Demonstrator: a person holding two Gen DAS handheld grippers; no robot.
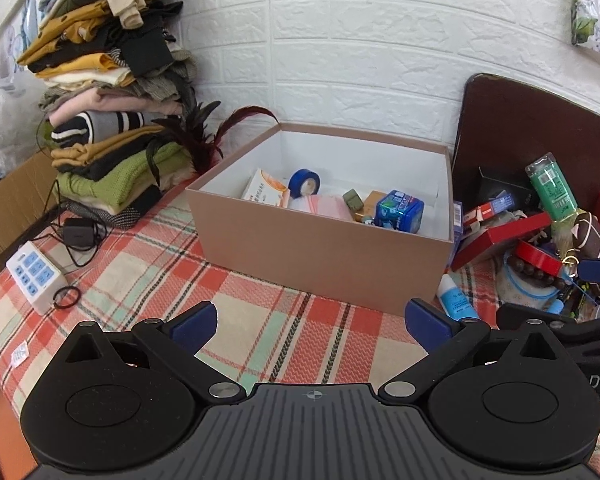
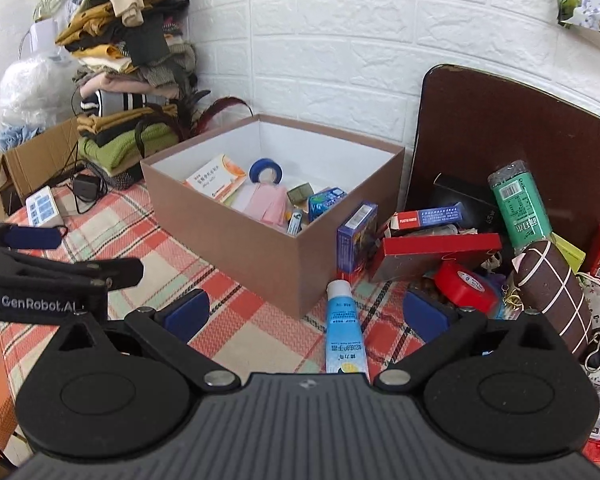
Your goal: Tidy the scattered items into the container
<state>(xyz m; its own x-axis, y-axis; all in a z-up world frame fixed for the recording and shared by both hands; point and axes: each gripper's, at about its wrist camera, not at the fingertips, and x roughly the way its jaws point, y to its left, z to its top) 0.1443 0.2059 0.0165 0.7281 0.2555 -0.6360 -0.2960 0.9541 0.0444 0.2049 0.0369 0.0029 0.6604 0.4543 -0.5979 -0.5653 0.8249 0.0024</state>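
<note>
Several small things already lie inside the cardboard box: an orange and white packet, a roll of blue tape, a pink sheet and a blue tin. Many more are piled on the worktop to the right of the box, so the tidying looks partly done.

Nearest to the right claw is a blue tube. It lies flat on the checked cloth, directly between the spread fingers. Its long axis points away from the claw toward the corner of the box, with the white cap at the far end. The fingers therefore stand on its two long sides, which suits a grip across the narrow body. It looks like soft plastic that may give under pressure.

Just beyond the right finger sits a glossy roll of red tape, round and hard. A brown cylinder with white lines and a green bottle lean in the pile behind it.

Further from the pile, the left claw is also spread and holds nothing. It faces the near wall of the box over bare cloth, so the right one is better placed.
</note>
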